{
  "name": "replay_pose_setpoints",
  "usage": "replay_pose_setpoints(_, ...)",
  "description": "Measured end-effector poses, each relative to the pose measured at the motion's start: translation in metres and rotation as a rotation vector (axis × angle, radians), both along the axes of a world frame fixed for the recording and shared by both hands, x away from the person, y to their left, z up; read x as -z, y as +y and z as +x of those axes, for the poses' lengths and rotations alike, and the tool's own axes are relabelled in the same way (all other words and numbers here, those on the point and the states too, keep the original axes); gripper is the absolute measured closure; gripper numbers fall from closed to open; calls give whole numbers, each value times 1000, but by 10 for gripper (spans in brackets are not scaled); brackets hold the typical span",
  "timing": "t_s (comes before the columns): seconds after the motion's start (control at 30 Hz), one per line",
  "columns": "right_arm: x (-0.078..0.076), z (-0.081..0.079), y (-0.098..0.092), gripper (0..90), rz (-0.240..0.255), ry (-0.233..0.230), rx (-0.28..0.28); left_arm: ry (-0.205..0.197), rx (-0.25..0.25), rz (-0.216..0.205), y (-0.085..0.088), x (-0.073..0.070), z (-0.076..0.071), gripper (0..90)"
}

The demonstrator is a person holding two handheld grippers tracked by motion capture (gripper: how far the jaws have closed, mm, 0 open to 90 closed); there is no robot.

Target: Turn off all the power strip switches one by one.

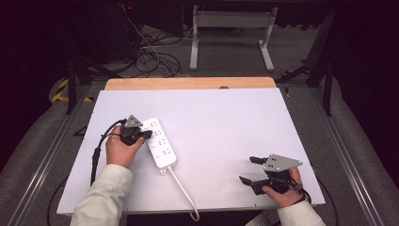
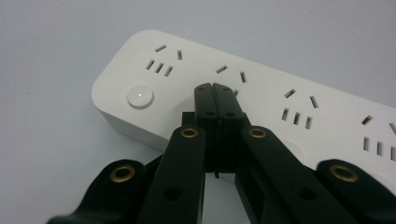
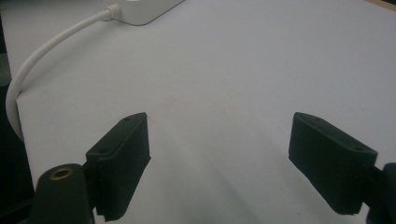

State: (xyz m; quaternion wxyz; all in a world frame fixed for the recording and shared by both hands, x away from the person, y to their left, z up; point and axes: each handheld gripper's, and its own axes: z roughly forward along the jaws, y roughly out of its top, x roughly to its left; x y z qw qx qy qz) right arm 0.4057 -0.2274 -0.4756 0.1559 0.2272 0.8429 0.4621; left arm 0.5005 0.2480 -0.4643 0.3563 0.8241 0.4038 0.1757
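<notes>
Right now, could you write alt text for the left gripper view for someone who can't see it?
Two black jaws, shut together, rest their tips on a white power strip lying on a pale table. A round white button sits to their left, near the strip's rounded end.

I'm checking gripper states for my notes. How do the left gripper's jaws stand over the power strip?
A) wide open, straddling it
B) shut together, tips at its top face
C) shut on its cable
B: the left gripper shows both jaws pressed together, tips at the top of the white power strip.

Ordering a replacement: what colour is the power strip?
White power strip, clearest in the left gripper view.
</notes>
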Motion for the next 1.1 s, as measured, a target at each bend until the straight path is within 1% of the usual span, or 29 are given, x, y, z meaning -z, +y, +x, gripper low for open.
replay_pose_setpoints(0.1, 0, 0, 0, 210, 1, 0, 1, 17, -2, -22, 2, 0, 2, 900)
replay_pose_setpoints(0.17, 0, 0, 0, 210, 0, -1, 0, 4, 4, -2, 1, 0, 1, 900)
replay_pose_setpoints(0.2, 0, 0, 0, 211, 1, -2, 0, -9, 9, 16, -1, -1, 1, 900)
replay_pose_setpoints(0.23, 0, 0, 0, 211, 2, -1, 0, -38, 7, 11, -2, -2, 0, 900)
replay_pose_setpoints(0.27, 0, 0, 0, 211, 2, -1, 2, -43, -23, 39, -2, -4, 0, 900)
replay_pose_setpoints(0.3, 0, 1, 0, 211, 2, -1, 1, -57, -38, 13, 0, -6, 0, 900)
replay_pose_setpoints(0.33, 0, 1, 0, 211, 2, -1, 1, -68, -37, -17, 0, -9, -1, 900)
replay_pose_setpoints(0.37, 1, 1, 0, 210, 2, 1, 2, -86, -37, -30, 1, -13, -1, 900)
replay_pose_setpoints(0.4, 1, 1, 0, 210, 2, 1, 2, -87, -27, -30, 0, -17, -1, 900)
replay_pose_setpoints(0.47, 1, 2, 1, 210, -1, 4, 0, -94, -13, -16, -2, -22, -2, 900)
replay_pose_setpoints(0.53, 1, 2, 1, 210, -1, 4, 1, -107, -6, -18, -4, -25, -3, 900)
replay_pose_setpoints(0.63, 1, 2, 0, 210, -3, 6, 4, -116, 8, -30, -6, -29, -5, 900)
replay_pose_setpoints(0.77, 1, 1, 0, 210, 1, 3, 3, -118, 9, -31, -6, -33, -5, 900)
replay_pose_setpoints(0.87, 1, 1, 0, 209, 1, 3, 4, -130, 9, -17, -5, -35, -4, 900)
replay_pose_setpoints(0.9, 1, 1, 0, 209, 3, 3, 4, -122, 11, -22, -4, -35, -3, 900)
replay_pose_setpoints(0.97, 1, 2, 0, 209, 2, 4, 3, -125, 3, -17, -3, -35, -1, 900)
replay_pose_setpoints(1.0, 1, 2, 0, 209, 2, 4, 3, -127, 3, -4, -1, -35, 0, 900)
replay_pose_setpoints(1.1, 1, 2, 0, 209, 2, 5, 3, -122, -14, 8, 3, -32, 6, 900)
